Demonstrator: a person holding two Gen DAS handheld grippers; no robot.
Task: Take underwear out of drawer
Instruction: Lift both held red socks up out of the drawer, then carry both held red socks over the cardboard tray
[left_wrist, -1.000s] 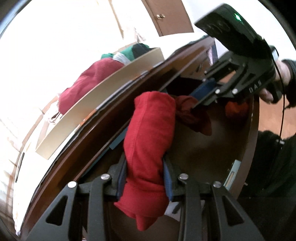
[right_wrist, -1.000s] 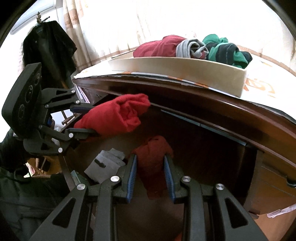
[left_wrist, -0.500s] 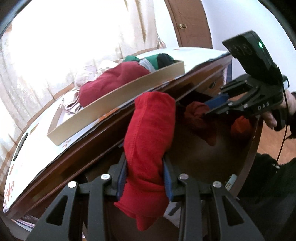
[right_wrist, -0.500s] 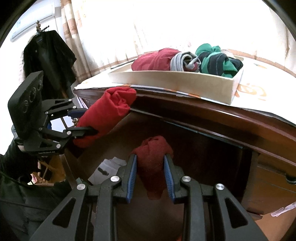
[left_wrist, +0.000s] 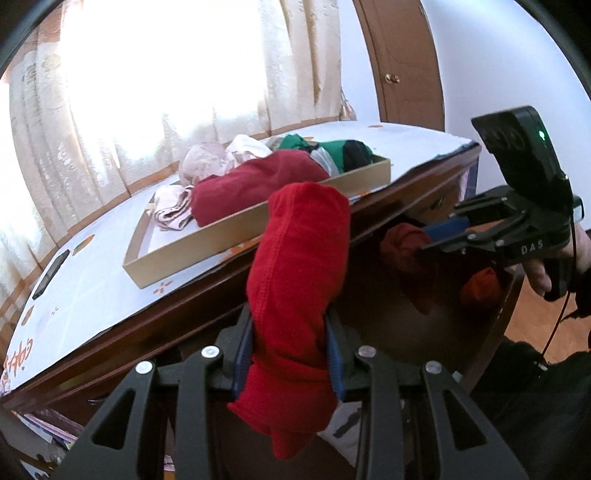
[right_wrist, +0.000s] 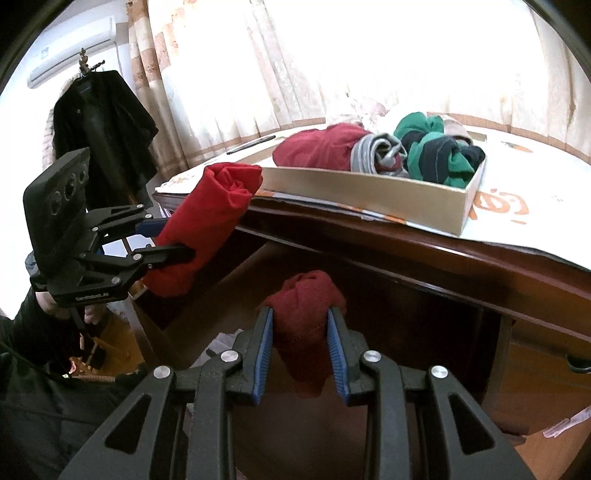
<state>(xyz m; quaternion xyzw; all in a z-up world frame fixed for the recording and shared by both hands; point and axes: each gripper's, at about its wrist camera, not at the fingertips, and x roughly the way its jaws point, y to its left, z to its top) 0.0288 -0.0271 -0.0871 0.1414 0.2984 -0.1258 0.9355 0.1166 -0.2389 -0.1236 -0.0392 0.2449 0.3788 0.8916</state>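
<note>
Two tools (right_wrist: 170, 243) (right_wrist: 299, 350), two held red rolls (right_wrist: 207, 218) (right_wrist: 306, 306), one cardboard tray (right_wrist: 369, 192), one open drawer (right_wrist: 424, 314)

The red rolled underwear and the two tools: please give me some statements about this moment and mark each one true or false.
1. The left tool is shut on a bright red roll. True.
2. The right tool holds nothing. False: it is shut on a dark red bundle.
3. The cardboard tray on the desk top is empty. False: it holds rolled clothes, among them a dark red roll and a green and black one.
4. The bright red roll reaches up to the level of the desk edge. True.
5. A black garment hangs in the background of the right wrist view. True.
</note>
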